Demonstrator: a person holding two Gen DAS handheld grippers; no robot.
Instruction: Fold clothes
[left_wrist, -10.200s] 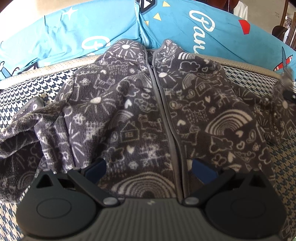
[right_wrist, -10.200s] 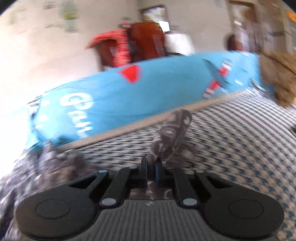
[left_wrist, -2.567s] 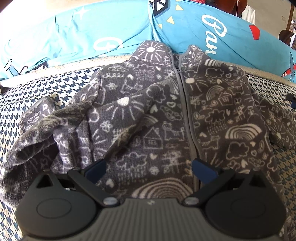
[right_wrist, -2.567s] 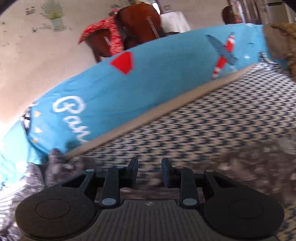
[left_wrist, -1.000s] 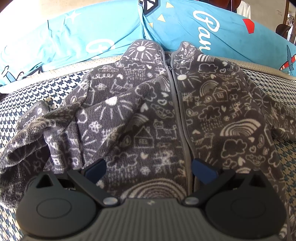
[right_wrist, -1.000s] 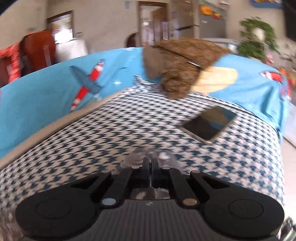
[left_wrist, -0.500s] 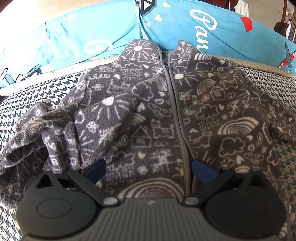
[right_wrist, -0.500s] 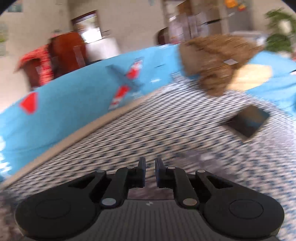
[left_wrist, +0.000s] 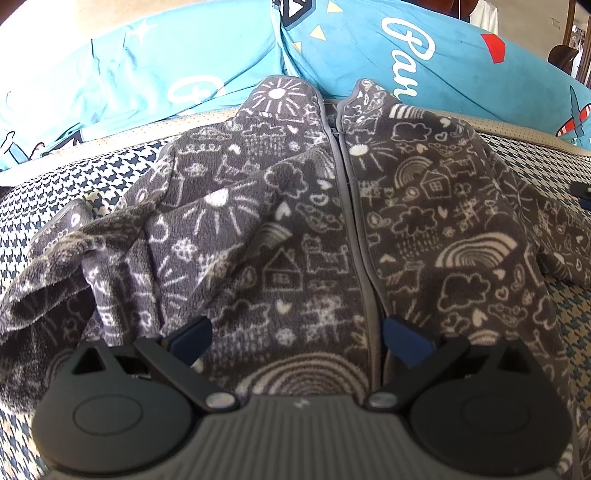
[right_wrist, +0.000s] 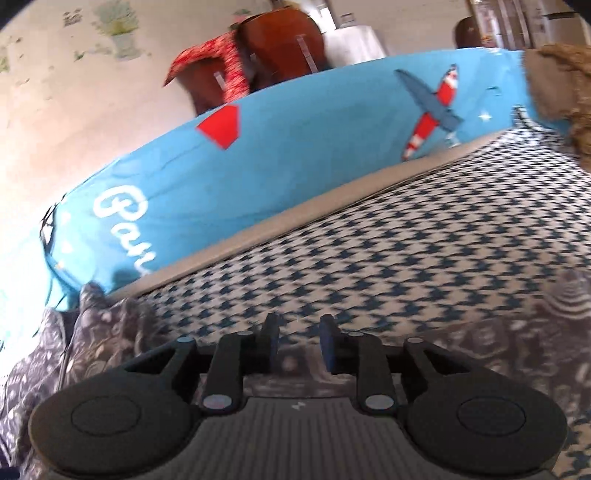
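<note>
White cursive lettering on the blue cushion cover reads "Pan", possibly "Pau"; its remaining letters are cut off in both views.

This is a home, most likely a living room or a bedroom. The landmark is a soft surface with a blue-and-white houndstooth cover, like a sofa or a bed. Along its far edge lie turquoise cushions printed with stars, letters and a small airplane. Behind the cushions stands a brown wooden chair with a red patterned cloth over it. Behind the chair is a pale wall with a faded plant picture.
</note>
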